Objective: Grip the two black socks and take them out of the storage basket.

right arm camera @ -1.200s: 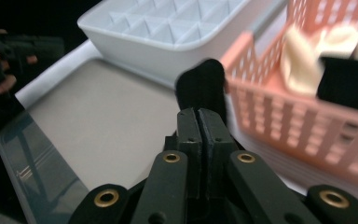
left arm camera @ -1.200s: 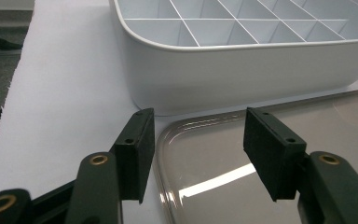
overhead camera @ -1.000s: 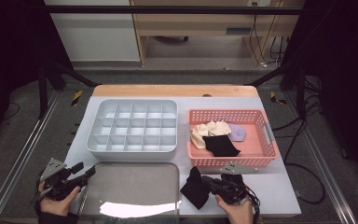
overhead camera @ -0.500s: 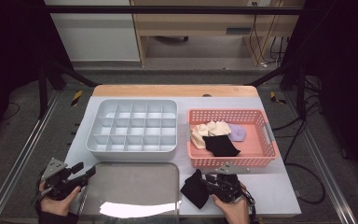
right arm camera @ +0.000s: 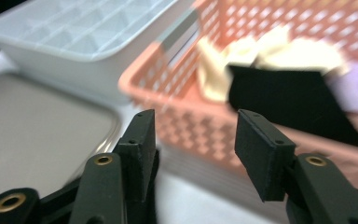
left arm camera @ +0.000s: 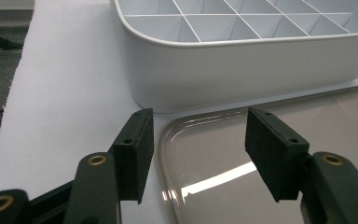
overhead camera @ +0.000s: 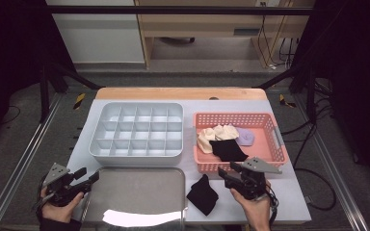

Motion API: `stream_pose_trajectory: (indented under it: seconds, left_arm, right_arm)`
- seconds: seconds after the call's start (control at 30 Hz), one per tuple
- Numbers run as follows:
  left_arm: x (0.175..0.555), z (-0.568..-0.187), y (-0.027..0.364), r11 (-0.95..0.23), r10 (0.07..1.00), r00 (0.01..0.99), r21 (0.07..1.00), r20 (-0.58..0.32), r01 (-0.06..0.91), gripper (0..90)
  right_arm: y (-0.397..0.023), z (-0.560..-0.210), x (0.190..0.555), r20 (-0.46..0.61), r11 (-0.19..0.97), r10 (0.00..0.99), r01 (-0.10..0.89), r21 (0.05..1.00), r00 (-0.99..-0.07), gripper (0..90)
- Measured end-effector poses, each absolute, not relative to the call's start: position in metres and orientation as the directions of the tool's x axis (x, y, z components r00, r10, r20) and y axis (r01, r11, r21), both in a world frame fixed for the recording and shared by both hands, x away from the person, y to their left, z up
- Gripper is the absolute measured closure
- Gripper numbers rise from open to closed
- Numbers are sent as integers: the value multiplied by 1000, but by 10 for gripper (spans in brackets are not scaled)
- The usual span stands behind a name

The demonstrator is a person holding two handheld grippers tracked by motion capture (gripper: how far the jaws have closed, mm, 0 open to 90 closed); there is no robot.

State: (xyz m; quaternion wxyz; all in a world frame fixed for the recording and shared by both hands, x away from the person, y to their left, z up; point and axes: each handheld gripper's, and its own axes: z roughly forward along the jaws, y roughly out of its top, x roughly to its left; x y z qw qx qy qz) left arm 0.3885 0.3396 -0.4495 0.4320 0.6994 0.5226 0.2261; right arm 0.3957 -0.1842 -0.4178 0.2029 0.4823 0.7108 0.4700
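A crumpled black cloth (overhead camera: 203,195) lies on the white table between the metal tray (overhead camera: 135,202) and my right gripper (overhead camera: 225,172). That gripper's jaws have just been opening; in the right gripper view they (right arm camera: 193,144) stand apart with nothing between them, facing the pink basket (right arm camera: 182,112). The basket (overhead camera: 233,116) holds a flat black cloth (overhead camera: 227,150), a cream cloth (overhead camera: 217,134) and a pale purple one (overhead camera: 244,137). My left gripper (overhead camera: 87,174) hovers open at the tray's near left corner (left arm camera: 198,154), holding nothing.
A white divided organizer (overhead camera: 137,130) with several empty cells stands behind the metal tray, left of the basket; its rounded wall (left arm camera: 242,70) is just beyond my left jaws. The table's front edge is close under both hands.
My right gripper has opened and let go of the black cloth, then lifted back toward the basket. The cloth stays on the table. My left gripper has not moved.
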Motion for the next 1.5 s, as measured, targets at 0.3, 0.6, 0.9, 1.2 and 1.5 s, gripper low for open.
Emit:
stream_pose_trajectory:
  seconds: [0.3, 0.6, 0.9, 1.2, 1.5]
  left_arm:
    - [390, -450, 340, -82, 926, 353, 838, -136, 539, 410]
    - [390, -450, 340, -82, 925, 354, 836, -139, 543, 410]
    - [390, -451, 340, -82, 925, 355, 836, -139, 542, 409]
    - [390, -451, 338, -94, 920, 367, 836, -135, 541, 410]
    - [389, -451, 336, -101, 918, 374, 836, -131, 539, 410]
  right_arm:
    - [-203, -396, 421, 138, 51, 920, 460, 887, -368, 444]
    - [-213, -397, 462, 133, 39, 944, 504, 863, -302, 446]
    - [-213, -407, 490, 126, 41, 960, 570, 820, -251, 467]
    - [-213, -417, 497, 100, 79, 965, 630, 773, -244, 523]
    - [-209, -425, 500, 64, 122, 967, 672, 731, -245, 548]
